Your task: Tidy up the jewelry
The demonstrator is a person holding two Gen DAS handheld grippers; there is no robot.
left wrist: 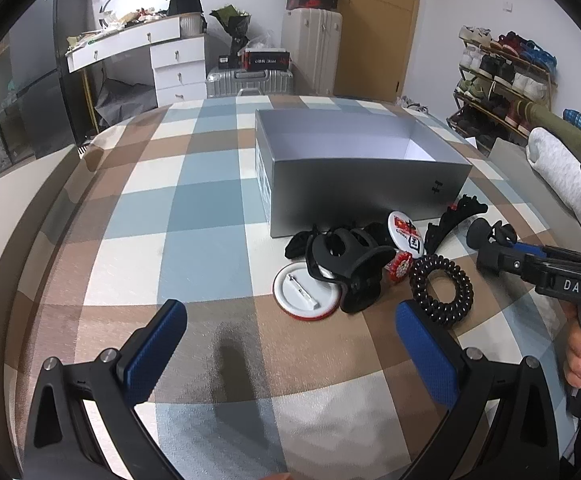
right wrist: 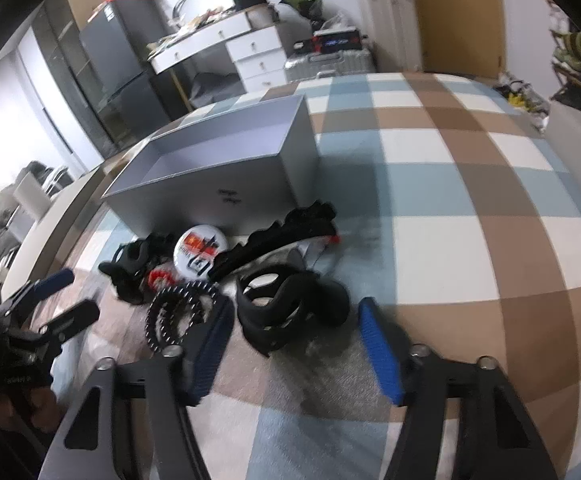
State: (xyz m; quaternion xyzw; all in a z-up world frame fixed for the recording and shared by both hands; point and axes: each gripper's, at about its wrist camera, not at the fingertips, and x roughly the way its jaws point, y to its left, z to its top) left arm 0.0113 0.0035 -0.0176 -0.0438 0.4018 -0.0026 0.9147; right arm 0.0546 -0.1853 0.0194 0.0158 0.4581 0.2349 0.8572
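An open grey box (left wrist: pixel 354 184) stands on the checked cloth; it also shows in the right wrist view (right wrist: pixel 218 176). In front of it lies a pile: a large black hair claw (left wrist: pixel 350 268), a white pin badge face down (left wrist: pixel 306 292), a printed badge (left wrist: pixel 406 232), a black spiral hair tie (left wrist: pixel 442 288) and a long black toothed clip (left wrist: pixel 454 216). My left gripper (left wrist: pixel 290 344) is open and empty, short of the pile. My right gripper (right wrist: pixel 294 344) is open, its jaws on either side of a second black hair claw (right wrist: pixel 286 304), not closed on it. The spiral tie (right wrist: pixel 178 312) lies to its left.
The checked cloth (left wrist: pixel 194 208) covers a bed-like surface. Beyond its far edge stand a white desk with drawers (left wrist: pixel 170 60), suitcases (left wrist: pixel 310 52) and a shoe rack (left wrist: pixel 502 76). The right gripper body (left wrist: pixel 550 272) reaches in from the right in the left wrist view.
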